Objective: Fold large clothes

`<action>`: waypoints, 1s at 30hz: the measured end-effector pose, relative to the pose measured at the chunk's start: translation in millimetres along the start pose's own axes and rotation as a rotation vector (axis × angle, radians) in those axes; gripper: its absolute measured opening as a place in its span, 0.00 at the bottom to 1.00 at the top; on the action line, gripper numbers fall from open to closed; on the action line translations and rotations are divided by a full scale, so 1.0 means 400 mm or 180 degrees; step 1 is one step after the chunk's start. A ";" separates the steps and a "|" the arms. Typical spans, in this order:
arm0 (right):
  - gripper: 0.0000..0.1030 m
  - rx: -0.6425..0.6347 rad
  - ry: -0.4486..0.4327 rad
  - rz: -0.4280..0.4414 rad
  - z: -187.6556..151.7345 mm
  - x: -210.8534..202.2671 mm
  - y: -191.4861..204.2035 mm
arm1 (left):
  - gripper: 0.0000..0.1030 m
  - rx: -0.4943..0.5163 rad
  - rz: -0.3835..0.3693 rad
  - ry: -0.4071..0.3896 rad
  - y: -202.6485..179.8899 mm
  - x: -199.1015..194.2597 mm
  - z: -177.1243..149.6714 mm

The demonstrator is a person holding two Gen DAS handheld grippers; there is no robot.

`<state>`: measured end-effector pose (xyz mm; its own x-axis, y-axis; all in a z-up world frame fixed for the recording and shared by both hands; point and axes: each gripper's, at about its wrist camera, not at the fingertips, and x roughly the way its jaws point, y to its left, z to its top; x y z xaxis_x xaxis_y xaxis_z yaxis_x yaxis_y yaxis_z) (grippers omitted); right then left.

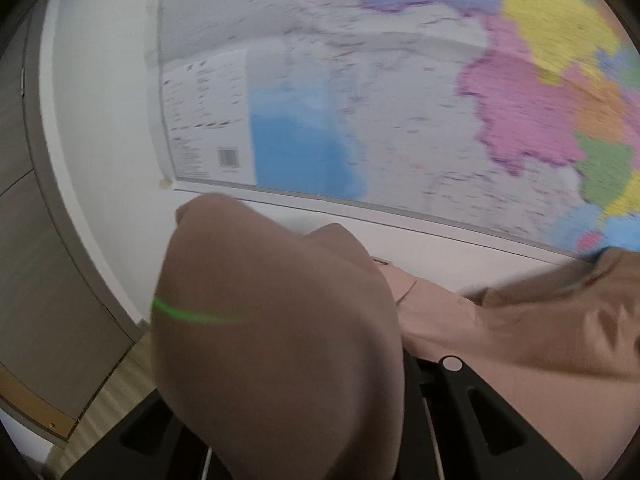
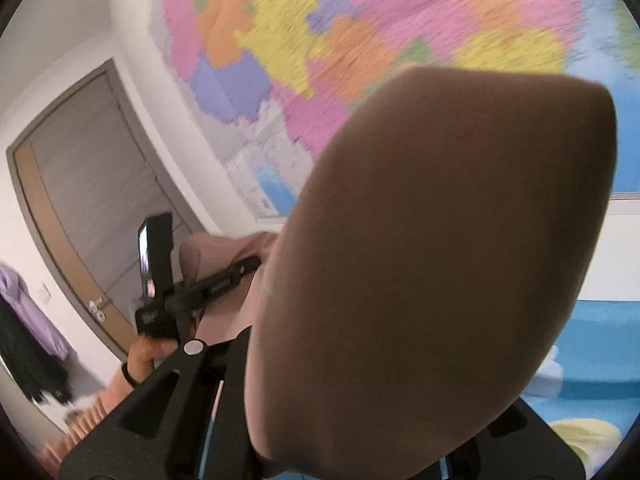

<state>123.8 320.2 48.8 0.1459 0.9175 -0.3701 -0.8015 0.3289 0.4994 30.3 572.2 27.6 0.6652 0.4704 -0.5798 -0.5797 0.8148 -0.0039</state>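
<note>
A large tan garment [image 1: 276, 340] bulges up over my left gripper [image 1: 308, 376] and hides most of its fingers. One black finger [image 1: 452, 364] with a white dot shows at the right. The cloth stretches away to the right [image 1: 540, 320] in the left wrist view. In the right wrist view the same tan garment [image 2: 432, 260] balloons over my right gripper [image 2: 340, 360], which is shut on it. My left gripper [image 2: 248, 266] shows at the left there, held by a hand [image 2: 148, 354] and shut on a pink-tan fold. Both views are motion-blurred.
A big coloured wall map [image 1: 360, 100] fills the wall ahead. A grey-brown door [image 2: 92, 184] stands at the left, with purple and black clothes [image 2: 24, 320] hanging beside it. A blue patterned bed surface [image 2: 592, 352] lies at the lower right. Wood floor [image 1: 116, 396] shows at the lower left.
</note>
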 end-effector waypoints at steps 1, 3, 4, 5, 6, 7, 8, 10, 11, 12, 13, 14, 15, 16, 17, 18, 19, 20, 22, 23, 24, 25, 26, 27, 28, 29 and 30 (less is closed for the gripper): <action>0.13 -0.0014 0.0098 0.0012 -0.027 0.022 -0.001 | 0.10 -0.0035 0.0009 -0.0015 0.016 0.012 -0.010; 0.16 0.0180 0.0534 0.0074 -0.102 0.094 -0.025 | 0.10 -0.0123 0.0119 0.0081 0.063 0.070 -0.064; 0.20 0.0283 0.0739 0.0050 -0.143 0.124 -0.041 | 0.10 -0.0149 0.0179 0.0219 0.084 0.106 -0.098; 0.25 0.0362 0.0923 0.0049 -0.178 0.147 -0.055 | 0.10 -0.0181 0.0213 0.0343 0.100 0.134 -0.124; 0.29 0.0450 0.1033 0.0064 -0.206 0.158 -0.068 | 0.10 -0.0248 0.0223 0.0467 0.120 0.161 -0.154; 0.34 0.0588 0.1093 0.0113 -0.233 0.158 -0.084 | 0.12 -0.0306 0.0229 0.0534 0.140 0.178 -0.180; 0.39 0.0665 0.1129 0.0176 -0.245 0.152 -0.093 | 0.16 -0.0346 0.0237 0.0551 0.153 0.185 -0.194; 0.49 0.0720 0.1149 0.0184 -0.252 0.125 -0.090 | 0.20 -0.0452 0.0233 0.0610 0.182 0.193 -0.221; 0.53 0.0749 0.1140 0.0213 -0.250 0.102 -0.095 | 0.20 -0.0473 0.0213 0.0614 0.189 0.194 -0.224; 0.56 0.0775 0.1111 0.0256 -0.243 0.074 -0.096 | 0.21 -0.0495 0.0184 0.0641 0.198 0.196 -0.227; 0.65 0.0811 0.1061 0.0239 -0.230 0.040 -0.105 | 0.21 -0.0510 0.0158 0.0664 0.205 0.197 -0.227; 0.66 0.0855 0.1010 0.0222 -0.228 0.009 -0.117 | 0.22 -0.0528 0.0135 0.0678 0.211 0.198 -0.225; 0.66 0.0947 0.0913 0.0242 -0.224 -0.024 -0.136 | 0.22 -0.0556 0.0106 0.0695 0.219 0.197 -0.223; 0.58 0.1032 0.0856 0.0264 -0.219 -0.041 -0.157 | 0.22 -0.0580 0.0086 0.0692 0.226 0.196 -0.219; 0.35 0.1095 0.0841 0.0277 -0.222 -0.051 -0.160 | 0.22 -0.0586 0.0079 0.0689 0.229 0.194 -0.218; 0.28 0.1103 0.0877 0.0243 -0.213 -0.048 -0.168 | 0.22 -0.0598 0.0101 0.0686 0.233 0.193 -0.216; 0.16 0.1072 0.0940 0.0137 -0.229 -0.041 -0.181 | 0.22 -0.0638 0.0105 0.0686 0.239 0.193 -0.215; 0.11 0.1014 0.1003 0.0096 -0.231 -0.057 -0.222 | 0.22 -0.0698 0.0106 0.0709 0.246 0.196 -0.215; 0.10 0.1017 0.1189 0.0049 -0.239 -0.035 -0.210 | 0.26 -0.0792 0.0195 0.0769 0.256 0.204 -0.221; 0.10 0.1055 0.1307 0.0036 -0.249 -0.009 -0.205 | 0.31 -0.0786 0.0267 0.0804 0.241 0.199 -0.228; 0.10 0.1065 0.1339 0.0017 -0.270 -0.037 -0.220 | 0.34 -0.0709 0.0354 0.0827 0.232 0.201 -0.232; 0.10 0.1078 0.1334 0.0007 -0.288 -0.063 -0.228 | 0.39 -0.0591 0.0466 0.0818 0.220 0.194 -0.234; 0.11 0.1097 0.1326 0.0015 -0.285 -0.064 -0.232 | 0.44 -0.0497 0.0560 0.0797 0.211 0.184 -0.233; 0.11 0.1115 0.1316 0.0019 -0.282 -0.060 -0.232 | 0.49 -0.0420 0.0595 0.0779 0.201 0.169 -0.233; 0.13 0.1103 0.1304 -0.0004 -0.280 -0.067 -0.233 | 0.52 -0.0368 0.0573 0.0758 0.197 0.152 -0.233; 0.18 0.1067 0.1307 -0.0039 -0.273 -0.072 -0.230 | 0.52 -0.0329 0.0571 0.0728 0.195 0.137 -0.233; 0.20 0.0995 0.1317 -0.0102 -0.268 -0.078 -0.226 | 0.54 -0.0296 0.0582 0.0693 0.195 0.117 -0.235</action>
<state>129.5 237.8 -68.6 -0.1248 0.7614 -0.6362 -0.5798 0.4644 0.6695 -28.0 625.8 -76.4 0.4350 0.5147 -0.7388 -0.7279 0.6840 0.0480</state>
